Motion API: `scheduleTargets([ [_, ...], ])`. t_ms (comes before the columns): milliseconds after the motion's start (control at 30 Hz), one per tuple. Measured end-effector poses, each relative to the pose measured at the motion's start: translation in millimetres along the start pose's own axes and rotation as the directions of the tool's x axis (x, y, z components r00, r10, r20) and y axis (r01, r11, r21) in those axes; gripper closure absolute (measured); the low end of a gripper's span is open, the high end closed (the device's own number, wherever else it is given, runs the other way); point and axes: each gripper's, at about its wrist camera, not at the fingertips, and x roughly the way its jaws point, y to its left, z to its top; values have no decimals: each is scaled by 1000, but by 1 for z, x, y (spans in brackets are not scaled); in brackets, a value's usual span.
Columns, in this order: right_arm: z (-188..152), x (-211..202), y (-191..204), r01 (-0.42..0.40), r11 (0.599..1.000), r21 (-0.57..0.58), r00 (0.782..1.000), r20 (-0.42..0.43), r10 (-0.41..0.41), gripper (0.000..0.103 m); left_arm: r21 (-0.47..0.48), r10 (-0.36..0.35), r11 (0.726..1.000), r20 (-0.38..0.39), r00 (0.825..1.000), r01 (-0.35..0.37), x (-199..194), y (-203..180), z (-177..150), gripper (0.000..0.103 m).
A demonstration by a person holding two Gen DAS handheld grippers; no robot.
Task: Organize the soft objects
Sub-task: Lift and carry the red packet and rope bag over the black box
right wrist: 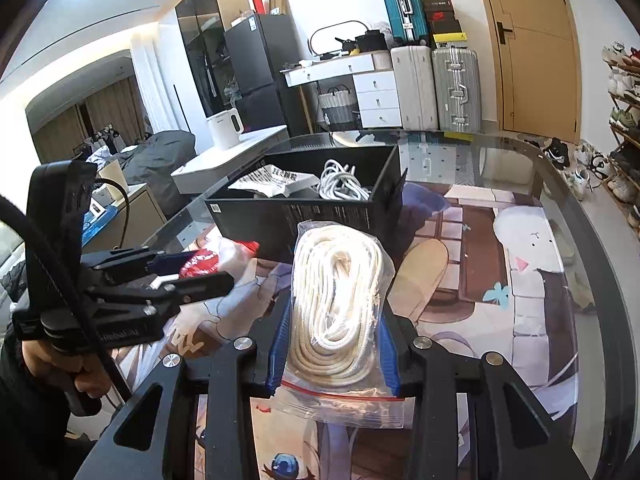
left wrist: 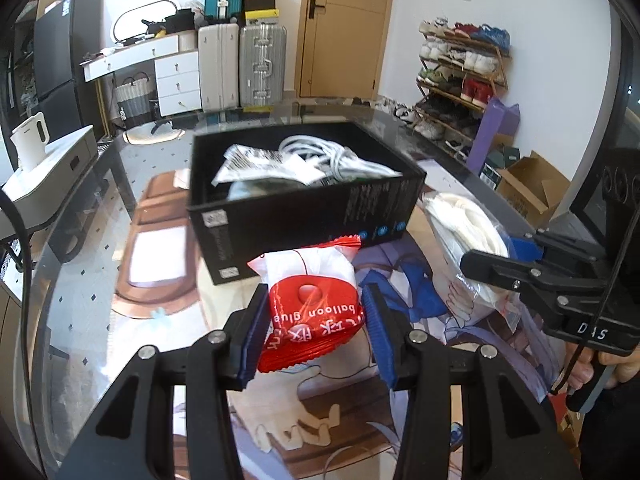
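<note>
You've got a red & white packet (left wrist: 312, 308) w/ white "balloon glue" lettering, and a cream-white rope coil in a clear zip bag (right wrist: 340, 312) w/ a red seal strip. Your box (left wrist: 304, 208) is matte black w/ small blue round marks on its side, holding a white cable bundle (left wrist: 340, 156) & a white pouch w/ black print (left wrist: 264, 164). Gripper pads (left wrist: 256, 332) are blue on black frames; the table (right wrist: 532, 264) shows a cartoon print in brown, pale grey & blue under glass.
</note>
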Motion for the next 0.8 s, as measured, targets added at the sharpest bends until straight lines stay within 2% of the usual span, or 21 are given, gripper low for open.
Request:
scheduleTargets([
  [400,5,-16,5,-25,1000,4,999,43,25,65,-45,6,999,79,997,-3,-30,24,10,58],
  [800,24,-26,14,0,1000,-20,999,50,1,65,-70,7,998,131,991,2,-42,37,24,58],
])
